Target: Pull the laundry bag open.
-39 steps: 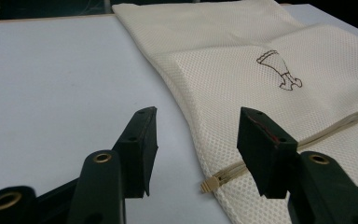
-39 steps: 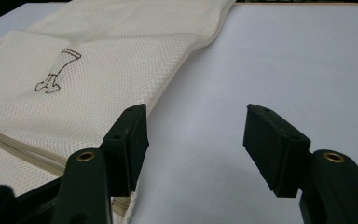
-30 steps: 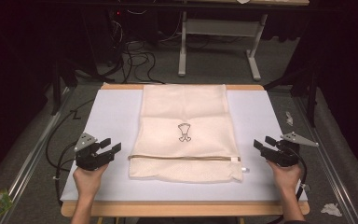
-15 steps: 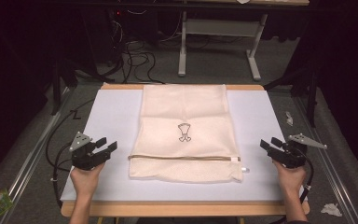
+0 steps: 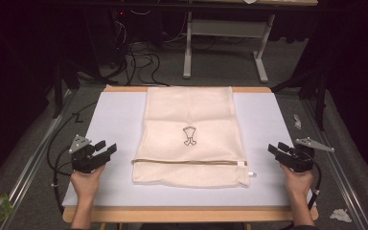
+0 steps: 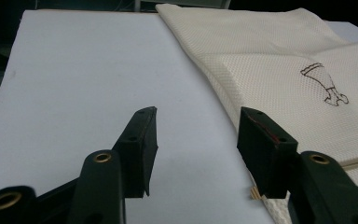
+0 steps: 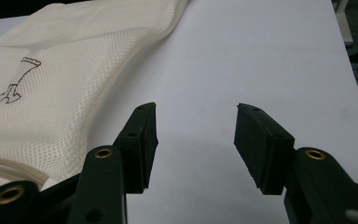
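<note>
The cream mesh laundry bag (image 5: 190, 136) lies flat, untouched; my right gripper (image 5: 279, 151) has just been narrowing its empty fingers, my left gripper (image 5: 104, 149) holds its empty fingers half-spread, so I judge a grasp is coming.

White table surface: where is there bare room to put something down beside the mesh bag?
Two free strips of the white surface: one between the mesh bag and the left gripper, one between the bag and the right gripper. The middle is covered by the bag.

Mesh bag (image 6: 279, 74) cut off by right edge in left gripper view; small black print (image 5: 189, 135) too small to identify from above.
</note>
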Demonstrator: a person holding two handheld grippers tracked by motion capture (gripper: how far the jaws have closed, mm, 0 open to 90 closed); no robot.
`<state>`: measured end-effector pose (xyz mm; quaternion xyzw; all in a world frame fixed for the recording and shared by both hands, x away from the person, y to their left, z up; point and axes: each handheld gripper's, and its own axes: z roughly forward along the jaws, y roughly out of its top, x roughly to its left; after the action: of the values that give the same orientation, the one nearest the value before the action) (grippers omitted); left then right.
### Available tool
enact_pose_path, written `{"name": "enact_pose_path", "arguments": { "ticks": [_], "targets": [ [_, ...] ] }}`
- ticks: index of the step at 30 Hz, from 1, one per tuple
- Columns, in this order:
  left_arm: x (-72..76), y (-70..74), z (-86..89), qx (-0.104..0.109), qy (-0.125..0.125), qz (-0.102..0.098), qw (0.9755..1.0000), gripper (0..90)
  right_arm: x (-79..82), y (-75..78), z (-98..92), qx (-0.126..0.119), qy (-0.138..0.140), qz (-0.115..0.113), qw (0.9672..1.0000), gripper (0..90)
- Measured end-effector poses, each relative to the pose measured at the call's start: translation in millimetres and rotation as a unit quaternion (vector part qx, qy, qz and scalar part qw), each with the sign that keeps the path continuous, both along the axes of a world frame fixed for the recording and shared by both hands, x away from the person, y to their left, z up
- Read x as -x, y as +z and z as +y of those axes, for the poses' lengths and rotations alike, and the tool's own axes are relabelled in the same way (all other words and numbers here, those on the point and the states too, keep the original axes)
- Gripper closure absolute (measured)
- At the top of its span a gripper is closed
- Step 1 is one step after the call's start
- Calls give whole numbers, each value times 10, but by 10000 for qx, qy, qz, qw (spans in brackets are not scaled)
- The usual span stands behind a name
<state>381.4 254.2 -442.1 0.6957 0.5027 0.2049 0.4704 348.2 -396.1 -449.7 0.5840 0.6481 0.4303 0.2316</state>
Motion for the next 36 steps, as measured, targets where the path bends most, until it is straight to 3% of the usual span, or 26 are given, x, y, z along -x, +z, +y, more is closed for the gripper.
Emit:
{"name": "enact_pose_path", "arguments": {
  "ticks": [15,18,22,26,31,36],
  "targets": [
    [-144,-146,-71,-177,182,162,9995,480,-89,-64,74,92,-24,158,9998,502],
    [-160,-172,-90,-248,298,101,9992,481,-116,-83,78,121,-68,178,9997,503],
    [-201,-200,-120,-213,208,236,9993,478,-137,-102,86,163,-39,162,9997,510],
    [-250,-264,-158,-339,211,347,9986,477,-138,-102,117,180,37,92,9998,517],
    [-272,-294,-198,-337,212,356,9986,478,-159,-117,130,230,17,153,9996,517],
    [-298,-326,-216,-356,263,376,9983,478,-169,-137,154,492,-16,186,9986,516]
  ]
}}
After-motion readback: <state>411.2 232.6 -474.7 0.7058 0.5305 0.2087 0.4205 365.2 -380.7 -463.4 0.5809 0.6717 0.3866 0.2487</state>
